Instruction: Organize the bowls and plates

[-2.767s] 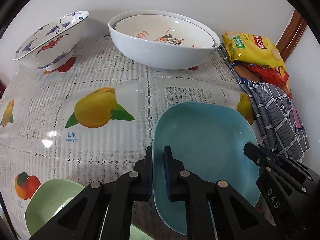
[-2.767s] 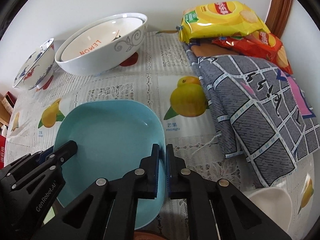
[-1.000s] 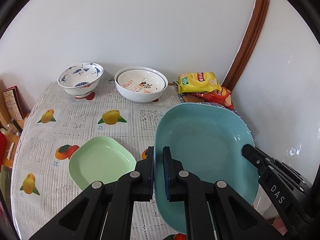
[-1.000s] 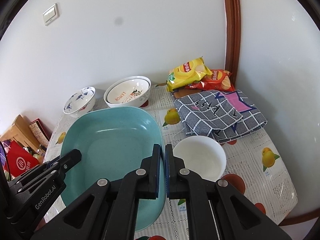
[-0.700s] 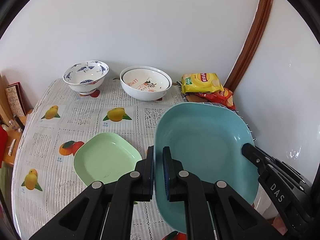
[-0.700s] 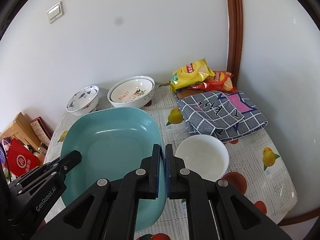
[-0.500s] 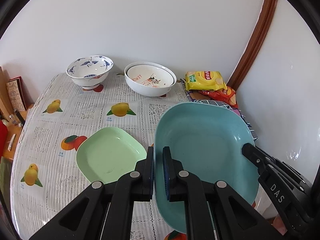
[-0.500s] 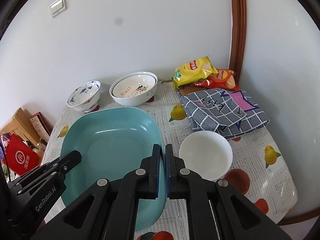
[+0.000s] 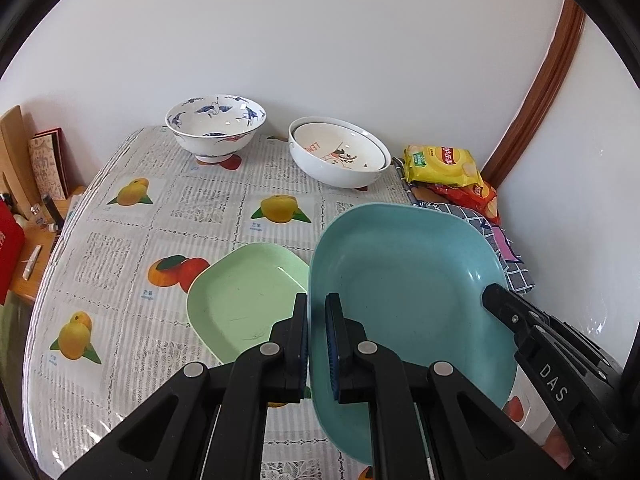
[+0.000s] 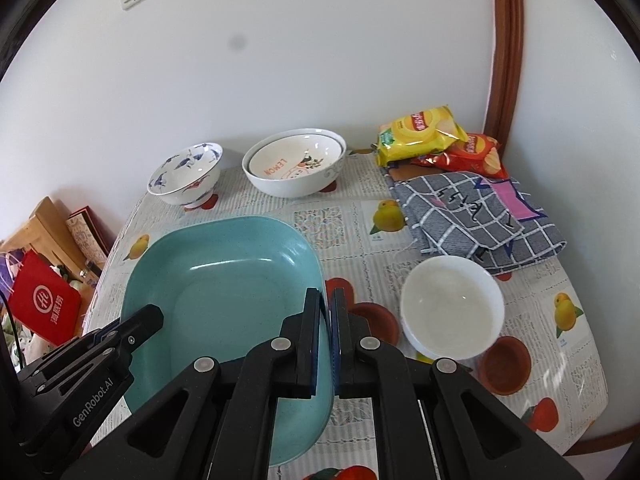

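Observation:
A large teal plate (image 9: 408, 280) (image 10: 224, 280) hangs above the table, carried by both grippers. My left gripper (image 9: 317, 300) is shut on its left rim and my right gripper (image 10: 329, 296) is shut on its right rim. In the left wrist view a light green plate (image 9: 244, 292) lies on the table just left of and partly under the teal plate. A plain white bowl (image 10: 452, 308) sits right of the teal plate in the right wrist view. Against the far wall stand a blue-patterned bowl (image 9: 216, 124) (image 10: 186, 174) and two nested white bowls (image 9: 340, 152) (image 10: 294, 164).
Snack bags (image 10: 420, 132) and a folded checked cloth (image 10: 476, 216) fill the table's far right corner by a wooden door frame. The fruit-print tablecloth (image 9: 132, 240) covers the table. Boxes and a red bag (image 10: 44, 304) stand off its left edge.
Both grippers have carried the teal plate leftward and a little lower, from over the checked cloth towards the green plate. The green plate now lies closer and partly under the teal plate's left rim.

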A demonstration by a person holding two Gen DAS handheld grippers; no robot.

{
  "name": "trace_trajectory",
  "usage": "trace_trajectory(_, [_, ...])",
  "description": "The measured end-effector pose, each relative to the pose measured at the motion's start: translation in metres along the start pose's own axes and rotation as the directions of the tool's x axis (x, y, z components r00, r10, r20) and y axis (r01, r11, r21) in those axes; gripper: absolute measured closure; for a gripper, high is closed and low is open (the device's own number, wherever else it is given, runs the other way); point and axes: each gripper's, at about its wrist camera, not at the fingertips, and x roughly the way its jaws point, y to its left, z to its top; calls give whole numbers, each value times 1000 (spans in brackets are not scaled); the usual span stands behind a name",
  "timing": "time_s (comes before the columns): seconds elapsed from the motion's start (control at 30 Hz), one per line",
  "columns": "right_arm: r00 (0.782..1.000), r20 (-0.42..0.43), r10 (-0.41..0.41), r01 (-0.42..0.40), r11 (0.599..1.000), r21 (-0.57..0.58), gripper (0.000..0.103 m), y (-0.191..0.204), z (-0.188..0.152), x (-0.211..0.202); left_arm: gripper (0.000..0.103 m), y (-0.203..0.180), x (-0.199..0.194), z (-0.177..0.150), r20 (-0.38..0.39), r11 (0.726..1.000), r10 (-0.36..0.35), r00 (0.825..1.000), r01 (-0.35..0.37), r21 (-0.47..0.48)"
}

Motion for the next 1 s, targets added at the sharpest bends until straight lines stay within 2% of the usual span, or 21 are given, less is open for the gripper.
trace_trajectory(0.37, [997,-43,65,-68,995,-77,97,42,0,31,95,45,11,2,-22,995,71,997,-72,-71])
trace_trajectory(0.67, [988,-125,91,-105,988,-111,97,60,-15,63,95,68,34,-13,-89,987,128,988,-136,-92])
trace_trajectory(1.0, [971,-221,89,-118,985,-123,97,63,-34,97,94,83,62,-31,-178,981,133,975,-156,-120])
